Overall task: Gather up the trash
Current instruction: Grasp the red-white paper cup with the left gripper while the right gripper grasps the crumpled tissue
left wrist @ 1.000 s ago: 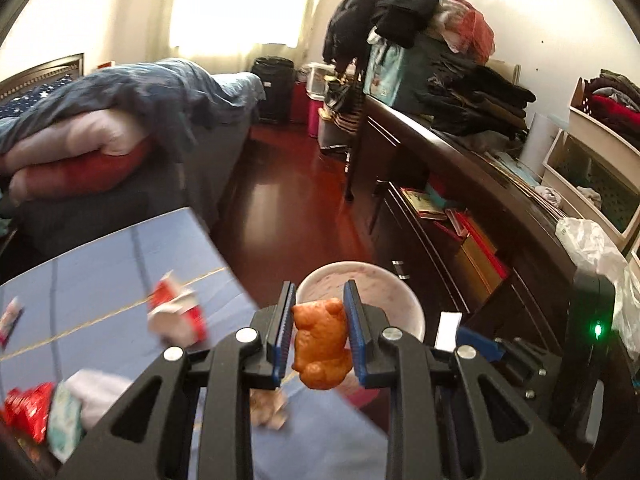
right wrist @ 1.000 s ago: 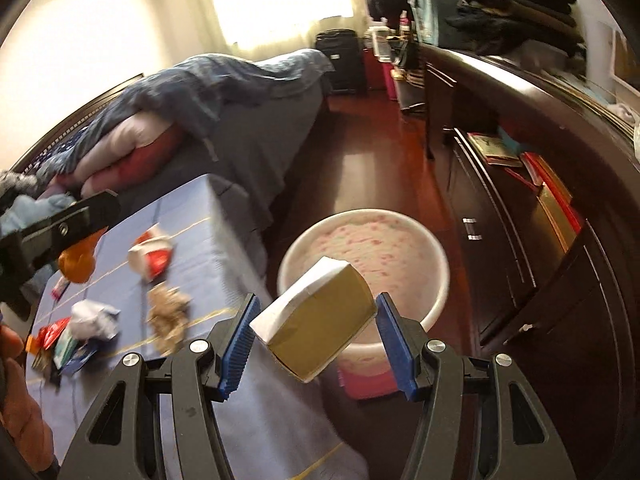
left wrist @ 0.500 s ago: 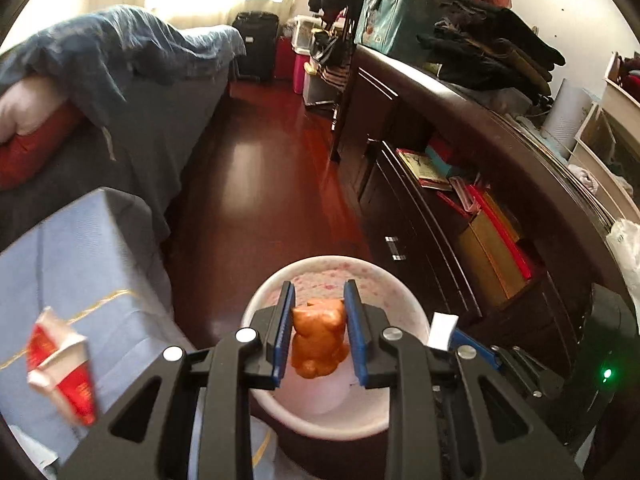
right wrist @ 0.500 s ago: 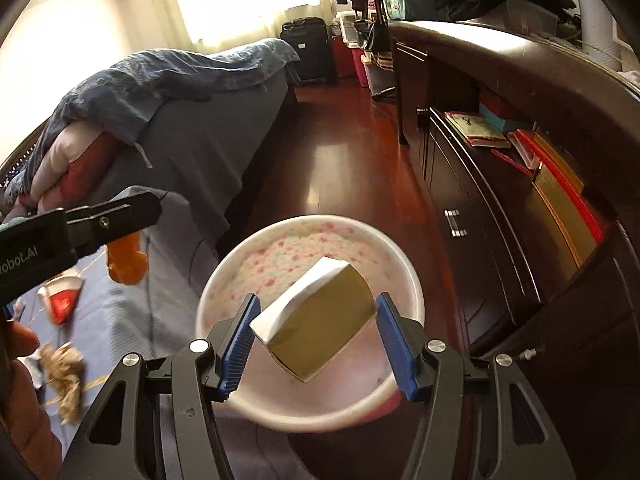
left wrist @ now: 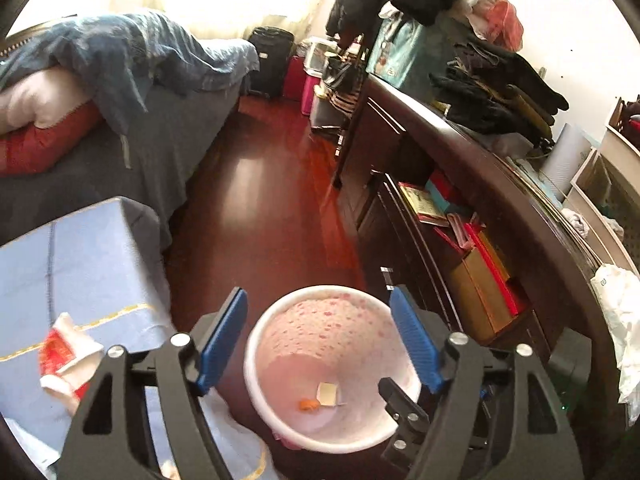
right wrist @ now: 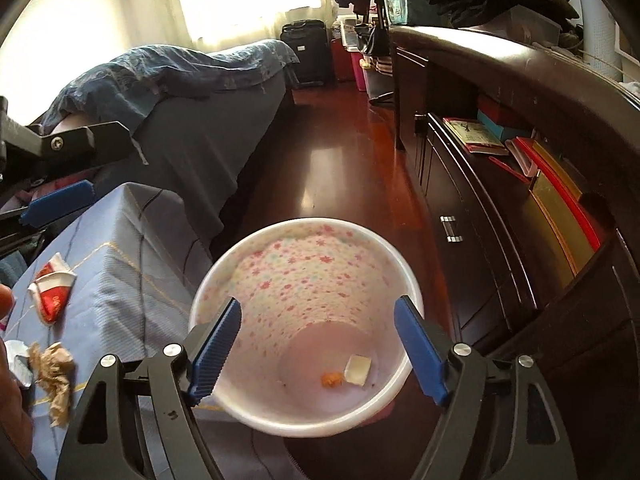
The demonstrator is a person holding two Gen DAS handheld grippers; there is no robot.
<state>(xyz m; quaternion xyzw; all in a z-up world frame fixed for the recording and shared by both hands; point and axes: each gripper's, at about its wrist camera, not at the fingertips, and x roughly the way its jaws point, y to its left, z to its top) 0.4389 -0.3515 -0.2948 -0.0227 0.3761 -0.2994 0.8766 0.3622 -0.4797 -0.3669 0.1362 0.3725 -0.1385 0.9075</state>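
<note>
Crumpled paper and wrappers are what remains to collect: a red-and-white wrapper (right wrist: 51, 292) and a brown paper wad (right wrist: 54, 376) lie on the blue tablecloth (right wrist: 120, 264) near its edge beside the bin. Both look nearly weightless, soft and crushable, so a pinch across the bulkiest fold should hold them; a grip on a loose flap would probably slip. Nothing about them is fragile.

Beside that edge stands the flower-patterned bin (right wrist: 404, 280), and on its bottom rest an orange scrap (right wrist: 331, 379) and a small white-and-tan box (right wrist: 357, 369), just beside each other.

Half a second ago the left gripper (left wrist: 318, 336) pinched the orange piece and the right gripper (right wrist: 318, 344) clasped the box above the bin. Now both claws are spread wide and empty over the bin's mouth, and both items have dropped in. The wooden floor and the dark dresser (right wrist: 500, 240) frame the bin on its far side.
</note>
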